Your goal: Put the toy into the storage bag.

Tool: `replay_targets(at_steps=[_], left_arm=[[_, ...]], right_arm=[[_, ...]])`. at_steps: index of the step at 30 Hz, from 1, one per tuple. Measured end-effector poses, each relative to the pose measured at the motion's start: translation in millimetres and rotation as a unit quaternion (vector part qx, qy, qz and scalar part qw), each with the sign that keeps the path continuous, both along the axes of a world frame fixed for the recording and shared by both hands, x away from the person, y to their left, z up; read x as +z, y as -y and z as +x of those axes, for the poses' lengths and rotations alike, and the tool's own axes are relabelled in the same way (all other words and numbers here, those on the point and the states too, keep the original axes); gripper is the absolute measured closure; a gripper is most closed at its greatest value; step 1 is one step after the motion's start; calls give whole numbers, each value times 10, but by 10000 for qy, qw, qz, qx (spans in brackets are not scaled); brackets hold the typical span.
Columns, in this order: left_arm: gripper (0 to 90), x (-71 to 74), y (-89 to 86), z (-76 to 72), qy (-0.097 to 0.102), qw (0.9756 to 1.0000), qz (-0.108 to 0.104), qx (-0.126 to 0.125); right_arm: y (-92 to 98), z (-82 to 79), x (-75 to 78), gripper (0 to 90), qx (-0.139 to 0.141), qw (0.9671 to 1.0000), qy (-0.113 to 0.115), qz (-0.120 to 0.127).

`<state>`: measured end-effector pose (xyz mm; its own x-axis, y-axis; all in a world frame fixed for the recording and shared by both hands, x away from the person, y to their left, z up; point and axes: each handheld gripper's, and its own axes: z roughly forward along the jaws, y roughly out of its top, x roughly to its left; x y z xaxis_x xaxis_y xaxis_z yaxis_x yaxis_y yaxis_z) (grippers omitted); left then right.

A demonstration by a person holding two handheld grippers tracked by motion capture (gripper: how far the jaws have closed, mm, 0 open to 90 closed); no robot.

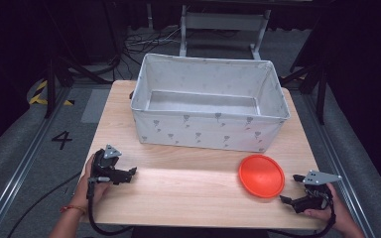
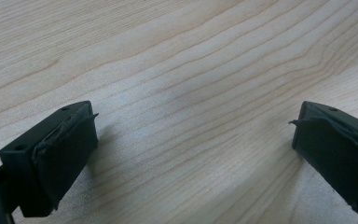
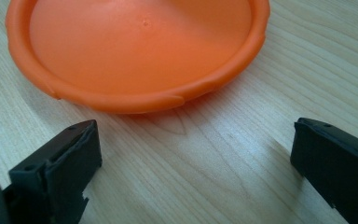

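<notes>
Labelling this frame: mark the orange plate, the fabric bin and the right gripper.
orange plate (image 1: 261, 175), high view, its centre.
fabric bin (image 1: 206, 130), high view, its front wall.
right gripper (image 1: 289, 189), high view, between its open jaws.

Table (image 1: 178, 198) brightly lit from above, surroundings nearly black. High view soft, low-res. Both gripper views sharp on wood grain w/ soft shadows beside jaws (edges slightly blurred). Orange plate (image 3: 140, 51) shows gentle sheen, no harsh glare; reddish shadow under its rim.

The orange plate (image 3: 140, 51) is cropped at the top edge.
</notes>
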<state>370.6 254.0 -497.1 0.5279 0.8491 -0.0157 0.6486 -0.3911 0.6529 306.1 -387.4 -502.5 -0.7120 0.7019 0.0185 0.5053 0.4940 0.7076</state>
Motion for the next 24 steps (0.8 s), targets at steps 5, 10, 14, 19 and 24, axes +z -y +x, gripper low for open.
replay_targets(at_steps=[5,10,14,19,24], left_arm=[[6,1,-4,-41,-14,10000,-7,-81],[5,7,-36,-115,-32,9996,16,-292],[4,3,-40,-129,0,9995,-1,-311],[3,4,-41,-125,-8,9995,9,-308],[3,4,-41,-127,-10,9995,9,-302]], right_arm=[[1,2,1,22,10,10000,1,-4],[3,4,6,33,12,10000,-7,-12],[32,27,23,91,-217,9998,-41,9],[36,21,64,181,-182,9997,-89,101],[9,4,167,185,-150,9998,1,111]])
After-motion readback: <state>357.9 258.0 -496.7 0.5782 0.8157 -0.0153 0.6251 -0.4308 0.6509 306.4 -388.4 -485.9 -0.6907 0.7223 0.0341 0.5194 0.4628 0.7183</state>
